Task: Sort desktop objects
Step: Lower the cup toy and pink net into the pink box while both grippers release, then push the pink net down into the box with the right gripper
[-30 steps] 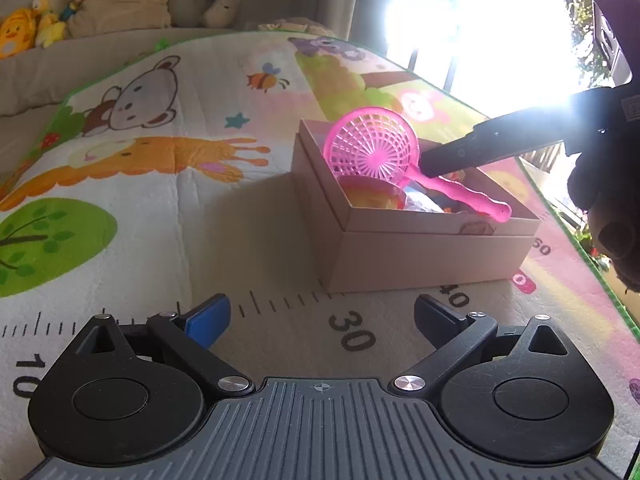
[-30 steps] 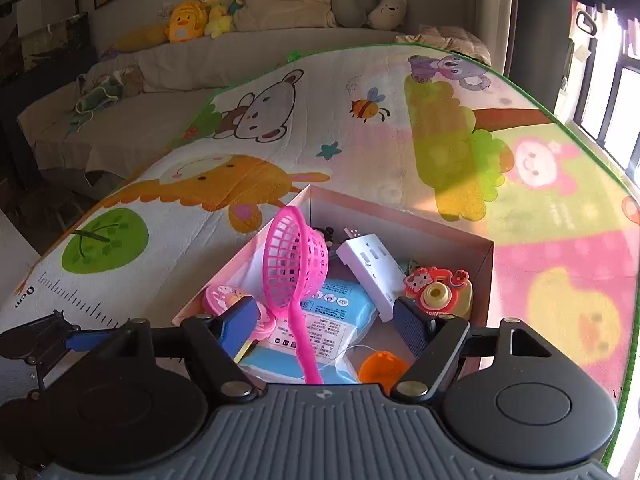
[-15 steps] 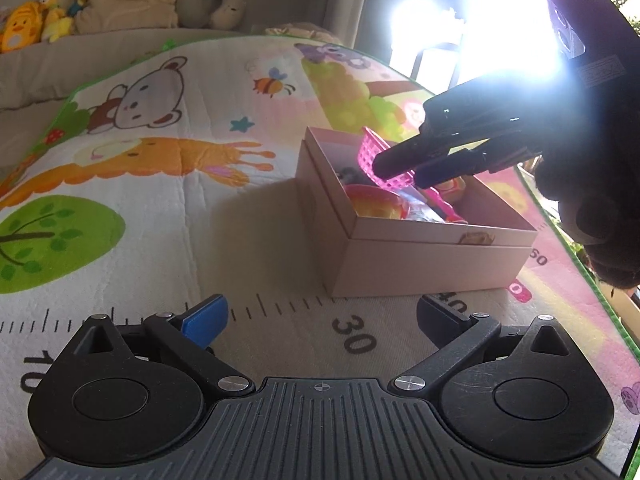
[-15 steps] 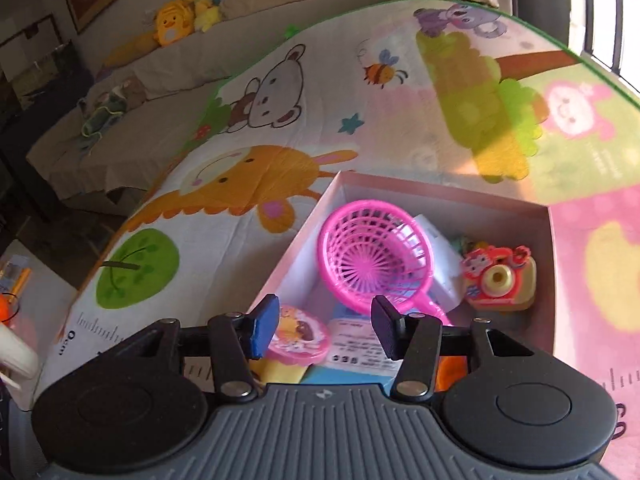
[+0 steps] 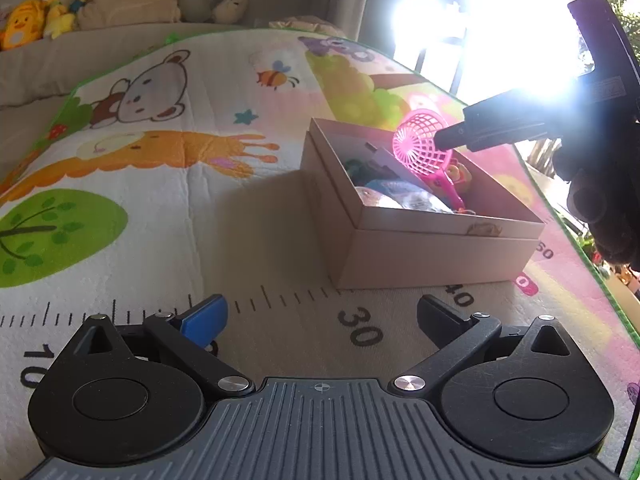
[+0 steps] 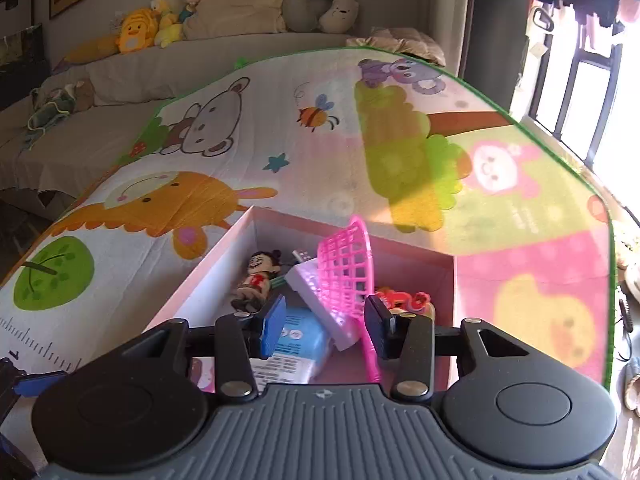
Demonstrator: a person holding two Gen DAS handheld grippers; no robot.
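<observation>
Left wrist view. The left gripper (image 5: 320, 316) hangs over the near edge of the play mat (image 5: 160, 200), above its printed ruler scale; its jaws stand wide apart with nothing between them. Beyond it and to the right, an open cardboard box (image 5: 420, 256) sits on the mat near the mat's right edge. A pink toy sieve (image 5: 422, 148) stands tilted in the box, its basket above the far rim and its handle running down among the contents. The right gripper (image 5: 444, 140) reaches in from the right, its tip at the basket; glare hides whether it touches. A gloved hand (image 5: 600, 208) holds that tool.

Right wrist view. The right gripper (image 6: 324, 324) points down into the box (image 6: 216, 264). Its jaws are closing, partly open. The sieve (image 6: 346, 276) stands on edge between the fingers, its handle passing just beside the right finger (image 6: 378, 326); the blue-padded left finger (image 6: 274, 326) is clear of it. Contact at the right finger cannot be told. Also in the box: a small doll figure (image 6: 256, 280) at the far left, a white flat block (image 6: 316, 300) under the basket, a blue packet (image 6: 298, 340) and a red-and-orange toy (image 6: 404, 300) at the right. Plush toys (image 6: 156, 32) line the sofa behind.
</observation>
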